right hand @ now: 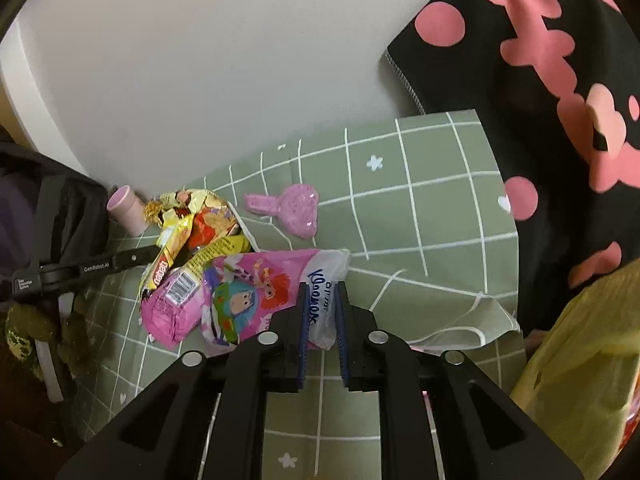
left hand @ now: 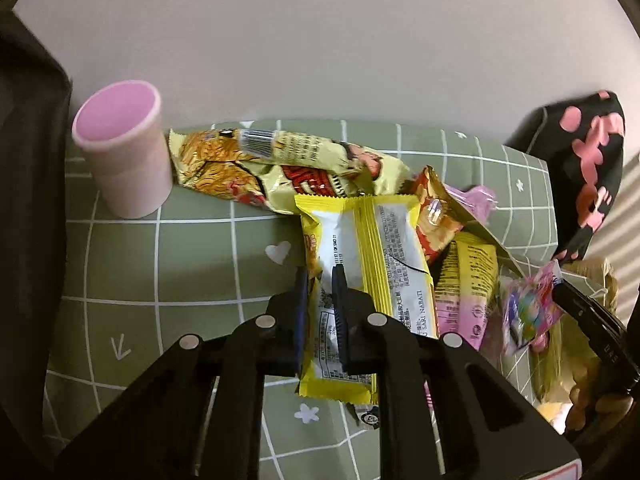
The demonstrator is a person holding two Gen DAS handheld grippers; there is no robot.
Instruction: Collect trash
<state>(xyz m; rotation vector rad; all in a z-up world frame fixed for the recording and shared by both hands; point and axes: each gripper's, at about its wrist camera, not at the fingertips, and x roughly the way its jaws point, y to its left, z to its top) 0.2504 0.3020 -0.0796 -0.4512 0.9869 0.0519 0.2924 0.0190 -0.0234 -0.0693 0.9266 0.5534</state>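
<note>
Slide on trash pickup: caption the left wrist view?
Left gripper clamps a yellow wafer wrapper above snack wrappers on a green checked cloth.

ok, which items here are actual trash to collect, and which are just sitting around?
Trash:
- yellow wafer wrapper, in left tool
- pink tissue pack, in right tool
- noodle packet

Lying about:
- pink cup
- pink bunny toy
- green grid cloth

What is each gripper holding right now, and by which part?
Left gripper pinches the yellow wafer wrapper at its near left edge. Right gripper grips the pink tissue pack by its white end.
</note>
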